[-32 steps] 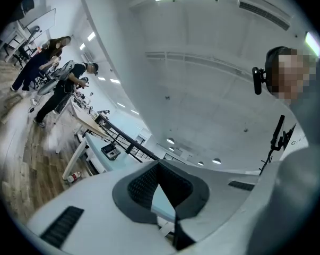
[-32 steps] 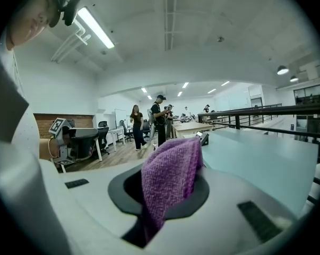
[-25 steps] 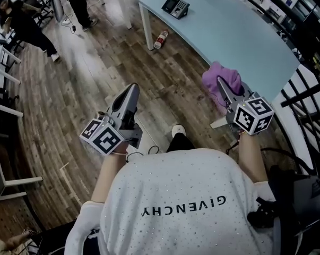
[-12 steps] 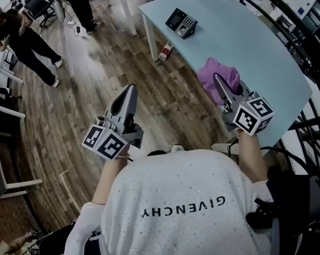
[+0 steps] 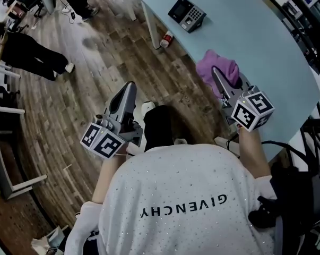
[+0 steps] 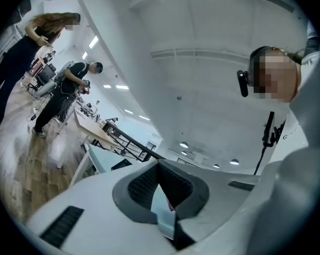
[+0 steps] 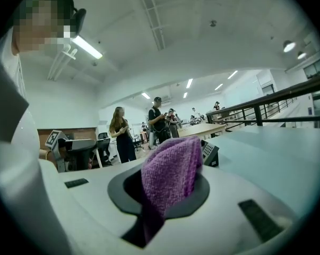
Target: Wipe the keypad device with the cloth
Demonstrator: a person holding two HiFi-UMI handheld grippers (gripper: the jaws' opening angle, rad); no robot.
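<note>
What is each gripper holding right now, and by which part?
The right gripper is shut on the purple cloth, pinching a bunched fold. The left gripper holds nothing, jaws together.

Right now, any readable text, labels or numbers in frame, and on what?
"GIVENCHY": on the person's white speckled shirt, upside down in the head view.
Dark keypad device: keys too small to read.
Red-and-white bottle: label too small to read.
Black-and-white marker cubes: patterns only, no words.

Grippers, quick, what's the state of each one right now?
Left gripper: jaws shut, nothing held.
Right gripper: jaws shut on the purple cloth.
</note>
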